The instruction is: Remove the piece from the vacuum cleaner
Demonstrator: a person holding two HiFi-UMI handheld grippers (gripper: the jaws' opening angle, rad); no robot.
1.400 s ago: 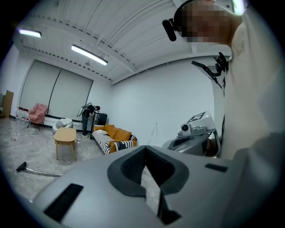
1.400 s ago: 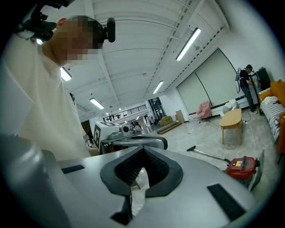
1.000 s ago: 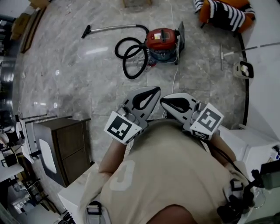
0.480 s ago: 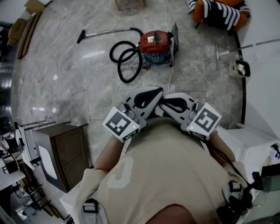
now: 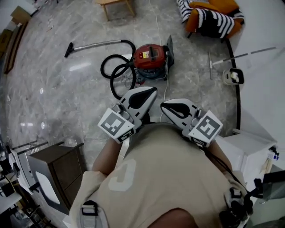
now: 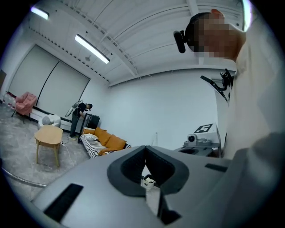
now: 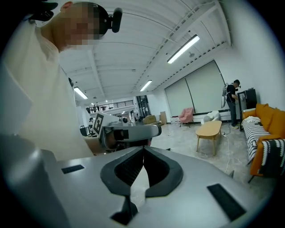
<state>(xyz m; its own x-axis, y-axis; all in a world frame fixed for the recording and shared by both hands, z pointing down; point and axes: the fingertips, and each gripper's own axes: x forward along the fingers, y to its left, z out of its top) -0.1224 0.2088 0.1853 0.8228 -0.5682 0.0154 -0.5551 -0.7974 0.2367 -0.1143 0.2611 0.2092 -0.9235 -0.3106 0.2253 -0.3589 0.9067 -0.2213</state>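
Two tools, the left tool (image 5: 151, 91) and right tool (image 5: 164, 105), hover in the head view; the red canister vacuum cleaner (image 5: 149, 55) stands at their twelve o'clock on the grey marble floor (image 5: 67, 89). Left gripper view: jaws clenched, empty. Right gripper view: clenched, empty too.

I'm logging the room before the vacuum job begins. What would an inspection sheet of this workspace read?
Surface: glossy grey marble floor.
Job's things: red vacuum cleaner on the floor, black hose coiled beside it, metal wand lying flat.
Clutter: brown cabinet at lower left.
Grippers: left gripper and right gripper both shut, empty, short of the vacuum.
Cables: white cord leading from the vacuum toward the grippers.
Surroundings: orange sofa with striped blanket, wooden table, a person by the far wall.
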